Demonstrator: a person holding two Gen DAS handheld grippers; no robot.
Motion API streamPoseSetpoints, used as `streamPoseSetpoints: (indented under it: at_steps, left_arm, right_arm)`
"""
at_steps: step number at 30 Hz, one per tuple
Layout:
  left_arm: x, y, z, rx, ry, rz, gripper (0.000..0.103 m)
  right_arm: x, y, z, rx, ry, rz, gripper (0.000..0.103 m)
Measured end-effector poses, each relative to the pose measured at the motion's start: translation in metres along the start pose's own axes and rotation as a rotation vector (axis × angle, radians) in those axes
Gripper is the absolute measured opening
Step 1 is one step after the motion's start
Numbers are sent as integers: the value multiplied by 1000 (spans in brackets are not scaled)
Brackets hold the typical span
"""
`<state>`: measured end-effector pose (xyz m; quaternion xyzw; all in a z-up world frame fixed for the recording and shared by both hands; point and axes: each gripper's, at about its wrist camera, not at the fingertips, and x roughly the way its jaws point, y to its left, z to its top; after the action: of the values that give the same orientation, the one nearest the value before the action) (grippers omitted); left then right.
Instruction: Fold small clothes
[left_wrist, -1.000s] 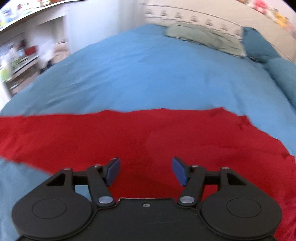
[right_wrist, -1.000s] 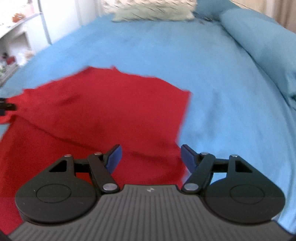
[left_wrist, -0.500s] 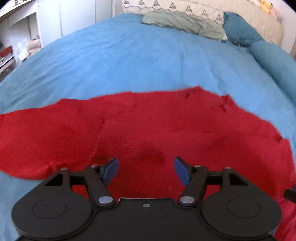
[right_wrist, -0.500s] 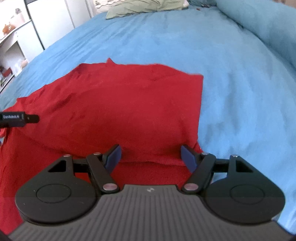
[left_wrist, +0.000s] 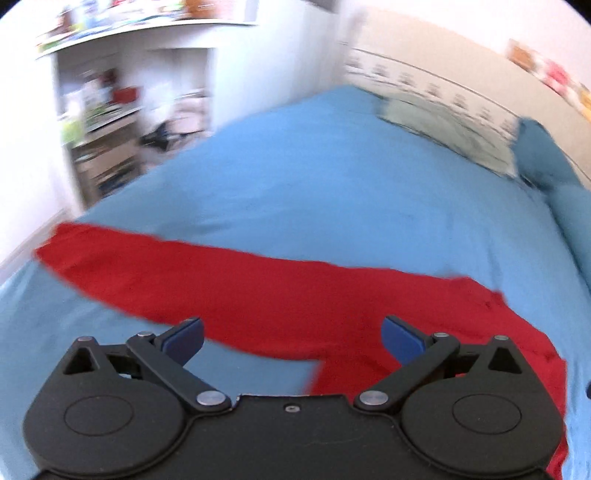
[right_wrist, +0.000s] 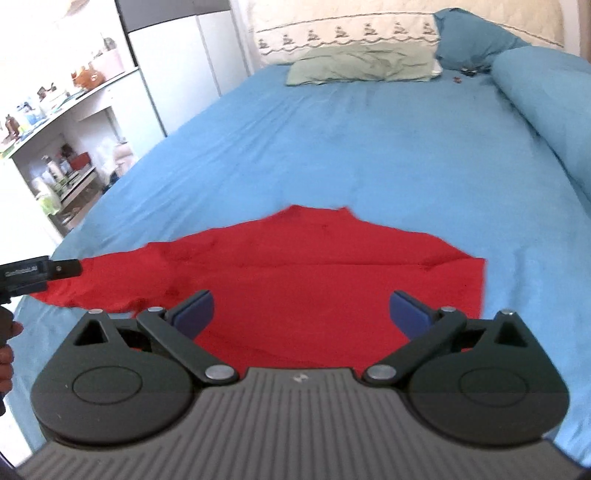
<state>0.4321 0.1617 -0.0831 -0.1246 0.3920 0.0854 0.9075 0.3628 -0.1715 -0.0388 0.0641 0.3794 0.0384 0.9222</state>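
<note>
Red garment (right_wrist: 295, 273) lies flat on the blue bedspread (right_wrist: 351, 147), one sleeve stretched leftward. Left gripper (left_wrist: 291, 338) and right gripper (right_wrist: 301, 312), jaws just opened wide, hover above it with nothing clamped. Green pillow (right_wrist: 362, 64) and cluttered shelves (right_wrist: 55, 158) lie well apart; nothing obstructs.

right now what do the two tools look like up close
Both are black, with two round discs, linkage bars on silver pivot pins and blue pads on the fingers. The left tool has a smooth black body with a small centre screw. The right tool has a grey ribbed body with a small white mark. No cables or sleeves show.
</note>
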Motion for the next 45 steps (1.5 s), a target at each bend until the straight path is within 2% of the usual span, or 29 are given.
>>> streamPoseSetpoints:
  at_steps: [4, 8, 10, 12, 15, 22, 26, 30, 32, 36, 39, 45]
  left_arm:
    - [3, 75, 11, -115, -9, 50, 103]
    - [16, 140, 21, -197, -15, 92, 101]
    - [24, 172, 24, -243, -16, 97, 94]
    - [39, 197, 24, -295, 1, 89, 79]
    - [61, 228, 20, -361, 19, 67, 67]
    - [104, 255, 15, -412, 6, 70, 45]
    - [116, 259, 23, -406, -38, 84, 41]
    - [120, 255, 32, -381, -44, 122, 19]
    - [117, 251, 36, -373, -51, 129, 12]
    - [103, 233, 49, -317, -84, 133, 8]
    - [85, 204, 61, -239, -117, 122, 8]
    - [44, 110, 80, -38, -180, 45, 8]
  right_arm:
    - [9, 39, 3, -1, 19, -13, 103]
    - [22, 74, -8, 1, 4, -35, 103]
    - [32, 88, -17, 32, 13, -55, 103]
    - [41, 97, -26, 66, 19, -77, 103]
    - [58, 111, -38, 115, 36, -108, 103]
    - [94, 139, -60, 215, 54, -154, 103]
    - [104, 141, -61, 229, 46, -166, 103]
    - [107, 140, -58, 219, 35, -172, 103]
    - [106, 138, -56, 212, 26, -178, 103]
    - [102, 130, -50, 211, 8, -181, 103]
    - [97, 122, -44, 199, -3, -188, 103]
    - [80, 95, -33, 180, -18, -194, 103]
